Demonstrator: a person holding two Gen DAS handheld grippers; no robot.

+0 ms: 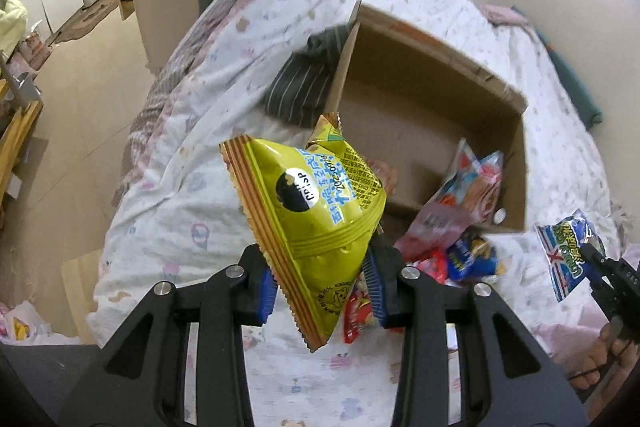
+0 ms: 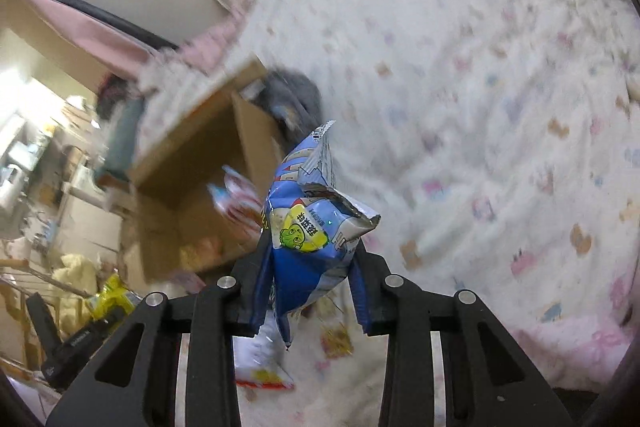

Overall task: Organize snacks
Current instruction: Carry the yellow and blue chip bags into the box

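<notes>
The left tongs [image 1: 322, 287] pinch a yellow chip bag [image 1: 316, 215]. The right tongs [image 2: 308, 291] pinch a blue snack bag [image 2: 308, 239]. Both hang above the bed [image 1: 180, 155]. Next, probably drop them into the cardboard box [image 1: 516, 163].

**Sharp on the left, smeared on the right**

Soft daylight fills both fisheye views; edges curve and darken. Left view is crisp, with glare on the green snack bag [image 1: 316, 223]. Right view blurs the bedspread [image 2: 480, 107] and cardboard box [image 2: 200, 163].
</notes>
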